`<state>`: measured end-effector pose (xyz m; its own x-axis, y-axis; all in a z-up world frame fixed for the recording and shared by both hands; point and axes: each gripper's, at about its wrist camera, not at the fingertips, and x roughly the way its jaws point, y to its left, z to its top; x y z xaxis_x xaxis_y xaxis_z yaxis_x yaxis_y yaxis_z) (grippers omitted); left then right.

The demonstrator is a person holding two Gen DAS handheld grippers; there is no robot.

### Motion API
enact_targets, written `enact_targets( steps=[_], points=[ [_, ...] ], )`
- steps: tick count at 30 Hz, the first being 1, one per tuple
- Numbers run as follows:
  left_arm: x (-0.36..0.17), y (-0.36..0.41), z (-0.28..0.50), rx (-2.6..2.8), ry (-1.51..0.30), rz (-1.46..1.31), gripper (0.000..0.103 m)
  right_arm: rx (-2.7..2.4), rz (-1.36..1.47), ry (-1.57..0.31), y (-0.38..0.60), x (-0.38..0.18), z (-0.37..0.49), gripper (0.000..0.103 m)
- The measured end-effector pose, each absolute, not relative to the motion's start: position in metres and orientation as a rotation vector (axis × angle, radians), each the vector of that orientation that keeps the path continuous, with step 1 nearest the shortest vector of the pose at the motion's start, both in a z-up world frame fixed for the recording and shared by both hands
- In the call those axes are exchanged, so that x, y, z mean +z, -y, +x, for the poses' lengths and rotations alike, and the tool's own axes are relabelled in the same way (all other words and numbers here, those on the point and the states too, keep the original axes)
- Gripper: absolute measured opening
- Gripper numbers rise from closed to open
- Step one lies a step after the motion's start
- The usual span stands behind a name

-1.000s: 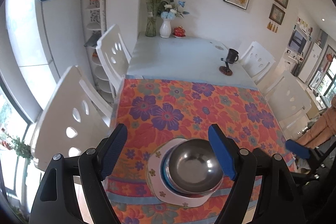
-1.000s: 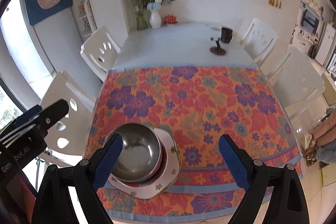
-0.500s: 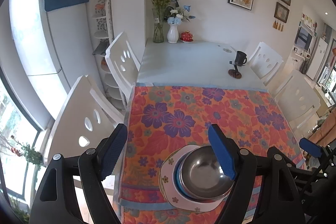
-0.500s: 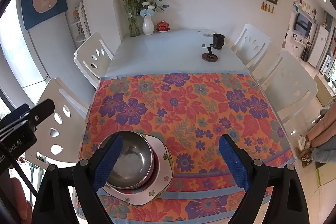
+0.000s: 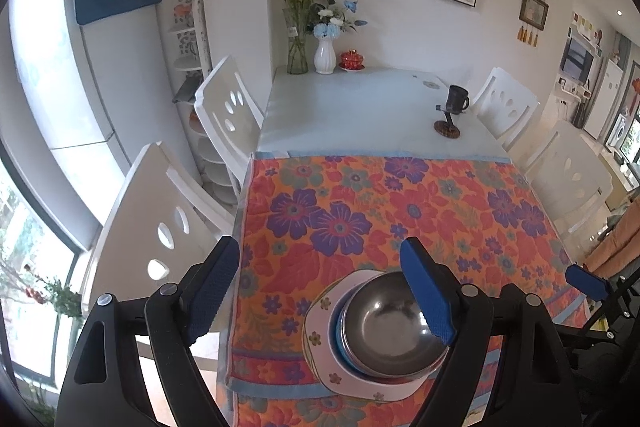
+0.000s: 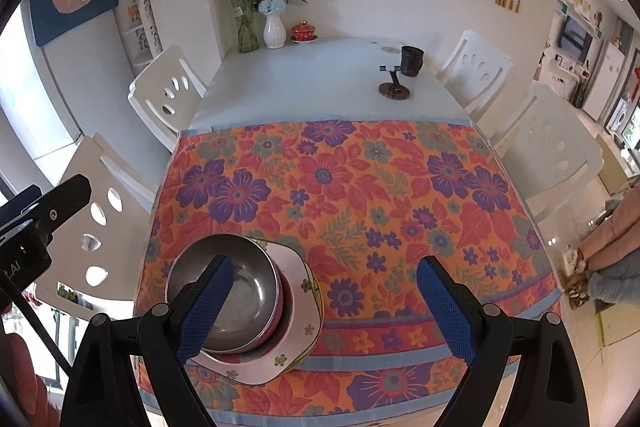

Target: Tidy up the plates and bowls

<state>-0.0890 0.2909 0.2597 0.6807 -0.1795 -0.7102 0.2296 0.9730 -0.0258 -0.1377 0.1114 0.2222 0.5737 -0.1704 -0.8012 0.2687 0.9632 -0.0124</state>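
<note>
A steel bowl [image 5: 392, 323] sits on top of coloured bowls on a white flowered plate [image 5: 372, 389], near the front left corner of the floral cloth [image 5: 400, 211]. My left gripper [image 5: 320, 287] hovers above the cloth edge, its jaws opening with nothing between them; its right finger overlaps the bowl in the picture. In the right wrist view the steel bowl [image 6: 244, 287] and plate [image 6: 298, 327] lie behind the left finger of my right gripper [image 6: 324, 307], which is open and empty over the cloth [image 6: 360, 195].
A dark mug [image 5: 457, 99] and a small stand [image 5: 447, 126] are on the bare far half of the table. Vases [image 5: 325, 55] stand at the back. White chairs [image 5: 160, 227] line both sides. A person's legs [image 6: 608, 239] are at the right.
In the left wrist view the stack has slid from between the fingers to the right, behind the right finger. The right wrist view has pulled back slightly from the table.
</note>
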Motion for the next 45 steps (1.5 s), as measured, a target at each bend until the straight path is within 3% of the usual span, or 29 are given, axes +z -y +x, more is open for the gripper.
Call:
enact_targets(
  steps=[45],
  points=[
    [0.24, -0.303, -0.079, -0.251, -0.858, 0.133, 0.082, -0.213, 0.086, -1.025, -0.153, 0.202, -0.12, 0.091]
  ],
)
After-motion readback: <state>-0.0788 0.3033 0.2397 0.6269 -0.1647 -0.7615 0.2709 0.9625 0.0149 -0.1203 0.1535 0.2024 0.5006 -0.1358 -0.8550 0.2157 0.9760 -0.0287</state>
